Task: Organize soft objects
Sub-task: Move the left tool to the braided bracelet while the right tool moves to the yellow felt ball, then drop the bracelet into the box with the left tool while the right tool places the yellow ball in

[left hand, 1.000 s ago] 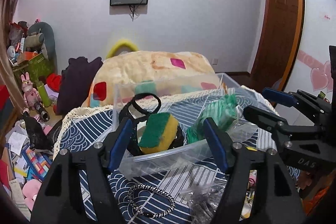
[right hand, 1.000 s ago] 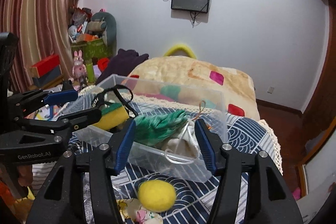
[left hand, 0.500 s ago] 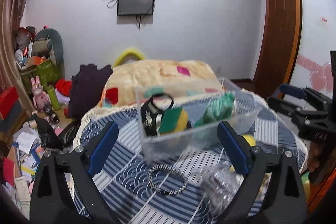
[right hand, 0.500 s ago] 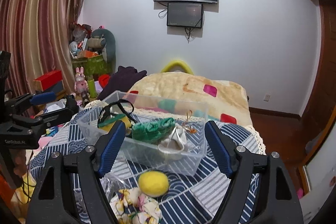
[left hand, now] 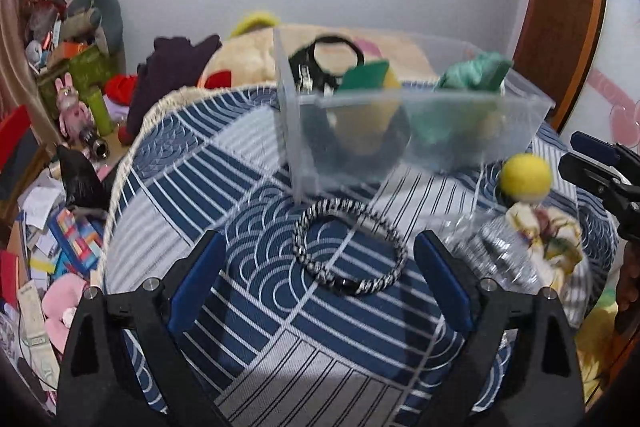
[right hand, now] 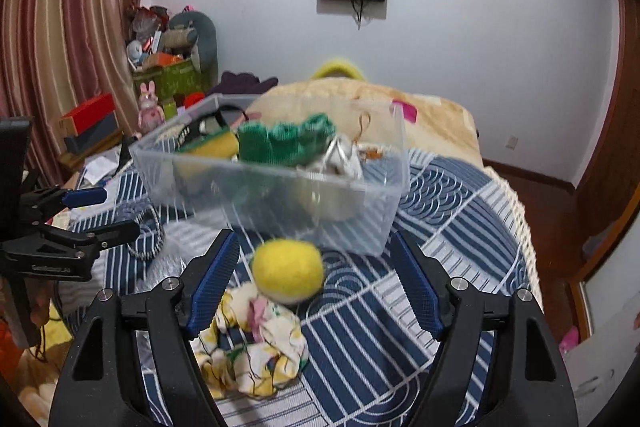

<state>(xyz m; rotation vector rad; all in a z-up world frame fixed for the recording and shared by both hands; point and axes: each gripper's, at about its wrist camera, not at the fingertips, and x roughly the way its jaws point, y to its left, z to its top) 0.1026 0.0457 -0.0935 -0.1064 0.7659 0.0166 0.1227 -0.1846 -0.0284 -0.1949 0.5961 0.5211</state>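
Note:
A clear plastic bin (left hand: 516,131) (right hand: 280,199) stands on the blue patterned tablecloth (left hand: 280,307). It holds a green-and-yellow sponge (left hand: 370,77), a green knitted item (left hand: 472,71) (right hand: 288,143) and a black strap. A black-and-white braided band (left hand: 348,247) lies in front of the bin, between my open left gripper's (left hand: 318,279) fingers. A yellow felt ball (left hand: 526,177) (right hand: 288,271) rests by a floral fabric scrunchie (right hand: 256,343) (left hand: 544,231). My right gripper (right hand: 316,279) is open above the ball and scrunchie.
A crumpled clear plastic bag (left hand: 496,255) lies right of the band. A bed with a beige patterned blanket (right hand: 432,119) is behind the table. Toys, boxes and papers clutter the floor at the left (left hand: 60,187). A wooden door (left hand: 560,7) is at right.
Both grippers have pulled back from the bin and lowered toward the table. The band now lies between the left fingers; the ball and scrunchie between the right fingers.

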